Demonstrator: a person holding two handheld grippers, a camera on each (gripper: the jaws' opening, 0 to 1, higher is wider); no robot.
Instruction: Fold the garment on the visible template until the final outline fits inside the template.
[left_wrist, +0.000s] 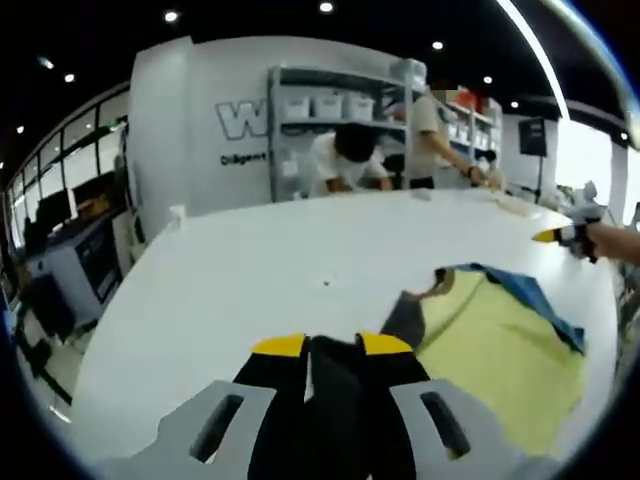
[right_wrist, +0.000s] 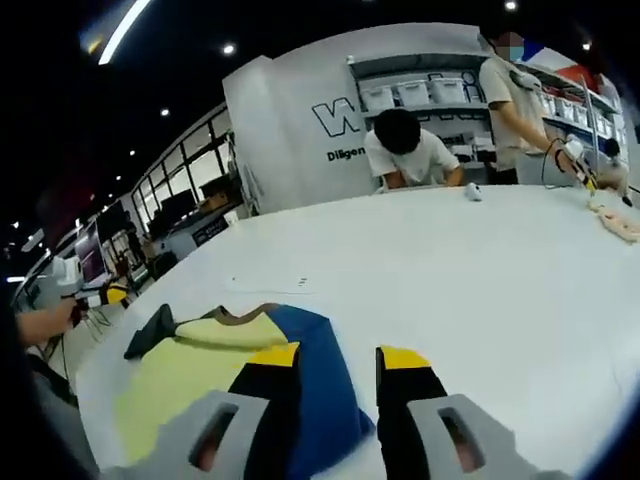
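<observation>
In the left gripper view the left tool (left_wrist: 331, 346), black jaws with yellow tips, has its jaws pressed together on a fold of dark fabric that runs up between them, seemingly part of the garment. In the right gripper view the right tool (right_wrist: 338, 357) hangs spread with nothing between its jaws, its left jaw over the blue panel. The soft yellow, blue and dark grey cloth garment (left_wrist: 495, 350) lies crumpled on the broad white round-edged bench (left_wrist: 300, 260), near the person's side, with a dark sleeve (right_wrist: 150, 332) trailing off one end. No template outline can be made out on the bench. The cloth looks light, limp and likely to sag or bunch when lifted, so corners, hems or the sleeve end seem the best places to pinch. Beyond the bench, two people (right_wrist: 410, 150) bend over work before grey shelving with white bins (left_wrist: 330, 105).
</observation>
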